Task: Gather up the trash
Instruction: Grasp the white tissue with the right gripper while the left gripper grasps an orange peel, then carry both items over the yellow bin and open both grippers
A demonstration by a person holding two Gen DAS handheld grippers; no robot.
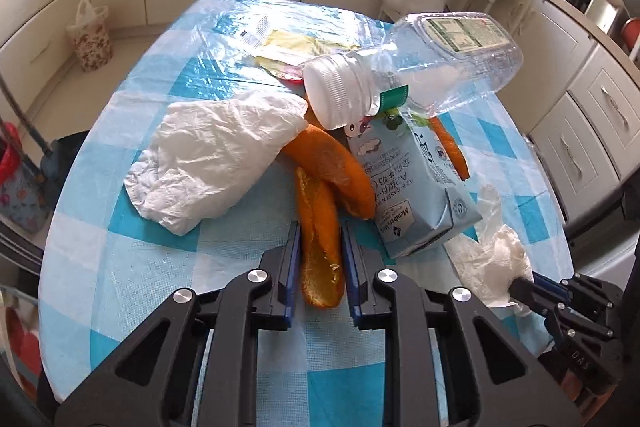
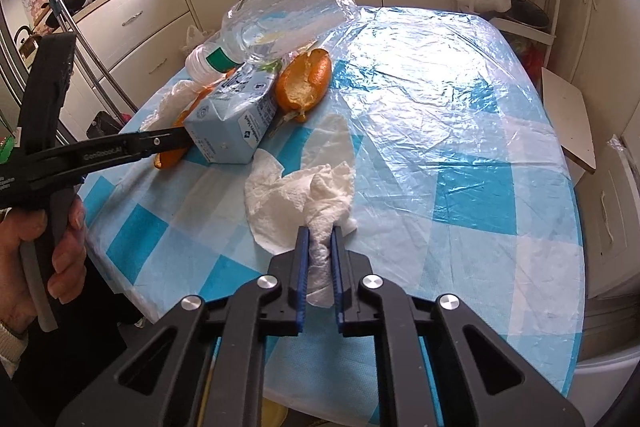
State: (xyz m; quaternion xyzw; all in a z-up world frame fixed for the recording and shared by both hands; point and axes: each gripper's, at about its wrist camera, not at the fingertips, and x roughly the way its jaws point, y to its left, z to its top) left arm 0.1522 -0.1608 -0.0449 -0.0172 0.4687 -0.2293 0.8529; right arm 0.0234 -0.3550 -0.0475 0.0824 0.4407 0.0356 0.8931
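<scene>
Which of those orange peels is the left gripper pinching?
The long peel nearest the camera, standing on edge between the left gripper's pads. The other peels lie farther back, against the milk carton, untouched.

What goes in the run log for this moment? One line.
left gripper: shut on orange peel | right gripper: shut on paper towel | milk carton, bottle: on table

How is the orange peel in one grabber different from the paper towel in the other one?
The orange peel is bright orange, long and curved; the paper towel is white and crumpled. The left gripper pinches the peel, the right gripper pinches the towel. Both are trash on the checked tablecloth, each squeezed between blue fingers.
</scene>
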